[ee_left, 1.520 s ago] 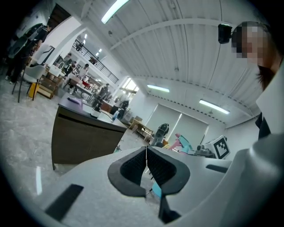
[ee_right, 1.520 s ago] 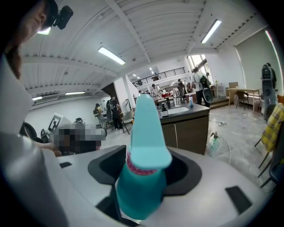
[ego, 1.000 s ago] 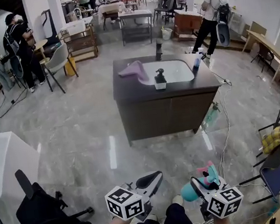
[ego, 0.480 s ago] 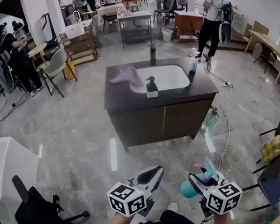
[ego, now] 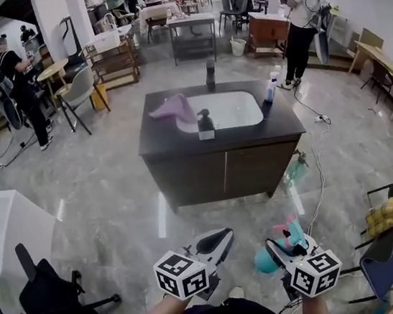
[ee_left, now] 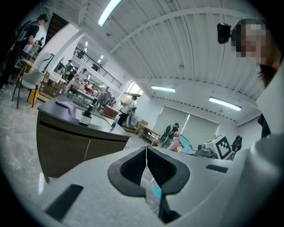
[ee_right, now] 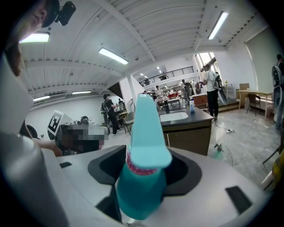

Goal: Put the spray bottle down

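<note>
Right gripper [ego: 280,248] has the teal spray bottle [ee_right: 144,146] clamped, long axis along the jaws, head pointing fwd at the sink counter [ego: 158,140], well apart. Left gripper [ego: 219,240] pinched shut, empty; I'd set down w/ right.

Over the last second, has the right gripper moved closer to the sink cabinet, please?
Yes. The right gripper, holding the spray bottle, has edged forward toward the sink cabinet.
</note>
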`<state>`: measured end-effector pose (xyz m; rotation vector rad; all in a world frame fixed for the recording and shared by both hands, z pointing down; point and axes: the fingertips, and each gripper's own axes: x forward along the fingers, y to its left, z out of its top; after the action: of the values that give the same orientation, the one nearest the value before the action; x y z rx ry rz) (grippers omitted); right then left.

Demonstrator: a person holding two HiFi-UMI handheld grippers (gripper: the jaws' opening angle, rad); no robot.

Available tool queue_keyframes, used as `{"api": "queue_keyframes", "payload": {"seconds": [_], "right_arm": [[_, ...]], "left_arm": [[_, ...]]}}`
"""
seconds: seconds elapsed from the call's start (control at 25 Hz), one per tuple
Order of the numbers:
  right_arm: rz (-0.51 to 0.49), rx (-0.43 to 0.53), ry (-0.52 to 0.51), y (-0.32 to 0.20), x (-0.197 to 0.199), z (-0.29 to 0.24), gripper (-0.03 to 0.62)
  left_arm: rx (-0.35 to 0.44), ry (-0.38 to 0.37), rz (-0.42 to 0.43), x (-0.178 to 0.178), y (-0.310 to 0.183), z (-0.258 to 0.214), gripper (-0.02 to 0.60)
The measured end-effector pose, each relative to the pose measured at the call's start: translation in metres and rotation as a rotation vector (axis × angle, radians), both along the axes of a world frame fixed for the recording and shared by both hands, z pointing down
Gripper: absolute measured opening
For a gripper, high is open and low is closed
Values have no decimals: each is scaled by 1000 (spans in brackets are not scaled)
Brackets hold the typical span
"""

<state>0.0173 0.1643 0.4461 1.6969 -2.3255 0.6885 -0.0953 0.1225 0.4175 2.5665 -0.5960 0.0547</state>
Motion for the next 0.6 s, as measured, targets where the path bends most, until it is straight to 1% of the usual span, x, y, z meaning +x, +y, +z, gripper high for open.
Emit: {"api": "queue_keyframes", "payload": {"seconds": [0.44, 0.6], "right_arm": [[-45, -4, -2, -16, 56, 11, 245], [-47, -7, -21, -18, 68, 14, 245]], "left_arm": [[-22, -10, -32, 57, -9, 13, 8], [-32, -21, -32, 70, -9, 15, 8]]}}
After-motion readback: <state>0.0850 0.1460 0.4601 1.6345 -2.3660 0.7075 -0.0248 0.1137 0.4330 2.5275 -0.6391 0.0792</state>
